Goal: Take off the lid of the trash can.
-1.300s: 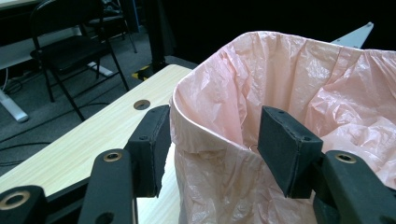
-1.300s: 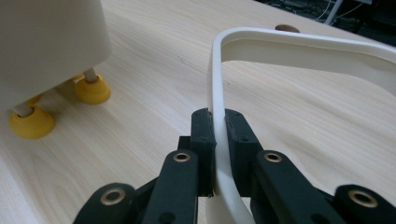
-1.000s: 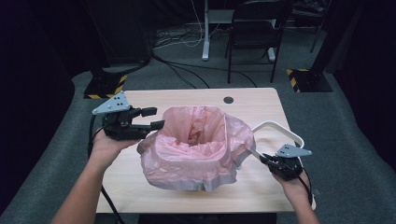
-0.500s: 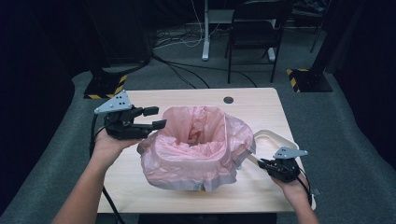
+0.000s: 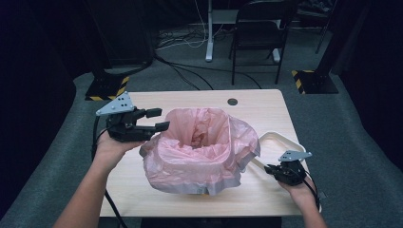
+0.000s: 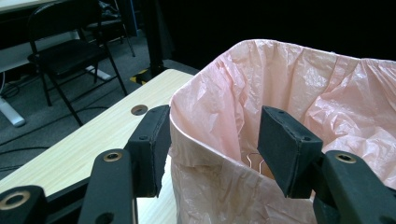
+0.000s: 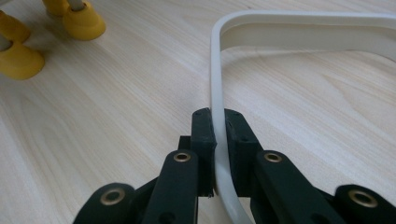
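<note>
A pink plastic bag [image 5: 199,154] lines an upright container in the middle of the wooden table [image 5: 259,111]. My left gripper [image 5: 163,118] is at the bag's left rim. In the left gripper view, the left gripper [image 6: 217,147] is open and the bag's rim [image 6: 205,93] runs between the two pads, one outside and one inside. A white curved frame [image 5: 280,137] lies to the right of the bag. My right gripper [image 5: 268,169] holds its near edge. In the right gripper view, the right gripper [image 7: 219,122] is shut on the thin white frame [image 7: 299,21], low over the tabletop.
Two yellow rounded feet [image 7: 79,21] stand on the wood ahead of the right gripper. A round hole [image 5: 232,101] is in the table's far side. A black chair [image 5: 261,28] and cables lie on the floor beyond.
The right gripper has sunk a little toward the table with the white frame in it. The left gripper has stayed at the bag's rim.
</note>
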`<state>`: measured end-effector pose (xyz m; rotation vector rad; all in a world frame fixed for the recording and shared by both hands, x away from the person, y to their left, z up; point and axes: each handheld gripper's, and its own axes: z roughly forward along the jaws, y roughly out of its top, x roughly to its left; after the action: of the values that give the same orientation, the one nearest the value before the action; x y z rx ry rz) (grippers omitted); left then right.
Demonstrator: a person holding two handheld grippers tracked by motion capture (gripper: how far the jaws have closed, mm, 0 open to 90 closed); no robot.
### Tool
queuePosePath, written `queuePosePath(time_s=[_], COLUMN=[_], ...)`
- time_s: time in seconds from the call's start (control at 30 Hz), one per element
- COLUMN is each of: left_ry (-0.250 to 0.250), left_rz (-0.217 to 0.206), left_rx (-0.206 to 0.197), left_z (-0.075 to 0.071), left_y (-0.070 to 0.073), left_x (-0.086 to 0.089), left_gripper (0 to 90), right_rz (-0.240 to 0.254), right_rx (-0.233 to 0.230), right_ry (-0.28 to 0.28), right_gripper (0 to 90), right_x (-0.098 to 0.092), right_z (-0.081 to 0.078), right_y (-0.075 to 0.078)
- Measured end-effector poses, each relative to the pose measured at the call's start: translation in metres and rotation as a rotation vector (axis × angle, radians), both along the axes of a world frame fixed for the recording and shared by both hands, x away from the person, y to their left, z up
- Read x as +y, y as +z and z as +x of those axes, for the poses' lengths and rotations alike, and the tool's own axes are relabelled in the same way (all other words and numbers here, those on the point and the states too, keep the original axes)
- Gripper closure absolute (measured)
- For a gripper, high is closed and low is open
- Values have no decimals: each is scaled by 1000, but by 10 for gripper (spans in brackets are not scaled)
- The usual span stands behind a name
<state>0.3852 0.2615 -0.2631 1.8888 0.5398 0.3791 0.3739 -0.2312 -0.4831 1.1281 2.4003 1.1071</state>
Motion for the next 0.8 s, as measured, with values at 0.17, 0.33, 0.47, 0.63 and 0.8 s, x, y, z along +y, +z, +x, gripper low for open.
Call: queuePosePath(time_s=[0.17,0.33,0.47,0.63,0.8], left_ry=[1,2,1,2,4], left_rz=[0,1,5,5,7], left_rx=[0,2,2,5,4], left_z=[0,1,1,1,1], left_y=[0,0,0,0,1], left_x=[0,-1,-1,-1,0], left_gripper=[439,438,438,436,434], right_rz=[-13,-24,-25,-7,-1], right_rx=[19,26,29,33,21], right_ry=[-5,-15,-17,-21,-28], right_gripper=[832,829,799,684,636], right_x=[-3,-6,-6,-3,-1], right_z=[1,2,2,2,2], right_y=[-2,-4,-5,-4,-2])
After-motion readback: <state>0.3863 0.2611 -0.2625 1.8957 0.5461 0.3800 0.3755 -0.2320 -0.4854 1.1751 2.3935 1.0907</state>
